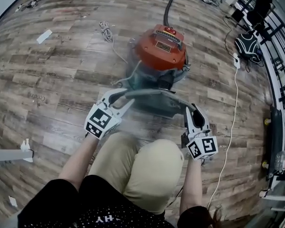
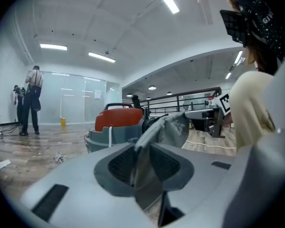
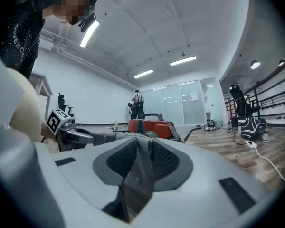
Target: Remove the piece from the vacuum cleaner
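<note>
The red-topped vacuum cleaner [image 1: 160, 49] stands on the wood floor just beyond my knees. A grey cloth-like piece [image 1: 154, 98] stretches in front of it, spanning from one gripper to the other. My left gripper [image 1: 119, 98] is shut on its left end. My right gripper [image 1: 194, 116] is shut on its right end. In the left gripper view the grey piece [image 2: 173, 126] runs out of the pinching jaws of the left gripper [image 2: 145, 167] toward the vacuum cleaner [image 2: 115, 118]. In the right gripper view the right gripper [image 3: 140, 165] likewise has the fabric squeezed between its jaws.
A black hose [image 1: 168, 4] leaves the vacuum's far side. A white cable [image 1: 232, 118] runs along the floor at right, past a black bag [image 1: 248, 46] and a railing. A coiled cord [image 1: 106, 31] lies at far left. My knees [image 1: 142, 167] are under the grippers. A person [image 2: 32, 99] stands far off.
</note>
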